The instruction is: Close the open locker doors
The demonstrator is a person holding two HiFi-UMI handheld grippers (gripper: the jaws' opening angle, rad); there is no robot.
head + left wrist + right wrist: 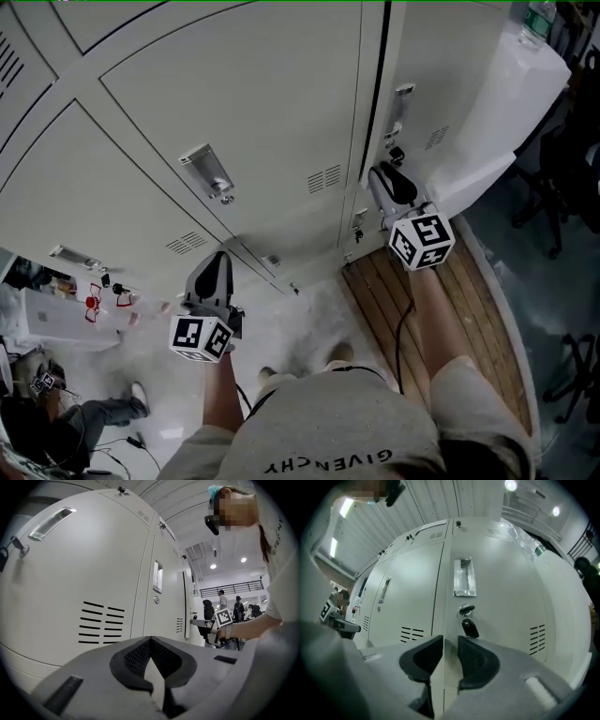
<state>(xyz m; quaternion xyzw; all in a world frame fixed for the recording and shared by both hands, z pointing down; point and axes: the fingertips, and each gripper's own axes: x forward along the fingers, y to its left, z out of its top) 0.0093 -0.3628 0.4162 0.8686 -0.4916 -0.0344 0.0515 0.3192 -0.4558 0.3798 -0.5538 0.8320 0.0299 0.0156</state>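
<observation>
1. At the bottom of the head view, right under the camera, is the person's grey shirt (pixel 347 445).
2. Two bare arms go out from it toward the lockers. The left arm (pixel 223 398) goes straight up the picture at the bottom middle. The right arm (pixel 439 319) reaches further, up to the middle right.
3. The left gripper (pixel 217 262) sits low, a bit left of the middle, near the foot of the lockers. Its left cube (pixel 200 338) faces up at the camera.
4. In the left gripper view its two jaws touch at the tips, with nothing between them. A pale locker front (pixel 84 573) fills the left of that view.
5. The right gripper (pixel 382 175) is higher in the head view. Its tip is close to the locker door (pixel 427 75) at the upper right. The right cube (pixel 422 241) sits just below it. I cannot tell if the tip touches the door.
6. In the right gripper view its jaws stand a little apart and pinch nothing. The door's left edge shows through the space between them.
7. The door is pale and smooth. It has a shiny handle (pixel 464 577) near the top middle of that view. Under the handle is a key (pixel 465 610) with a black tag (pixel 469 628) hanging down. There are slots (pixel 537 634) at the lower right.
8. In the head view a thin dark gap (pixel 377 84) runs along the door's left edge.
9. Wooden boards (pixel 478 300) lie under the right arm, at the lower right.
</observation>
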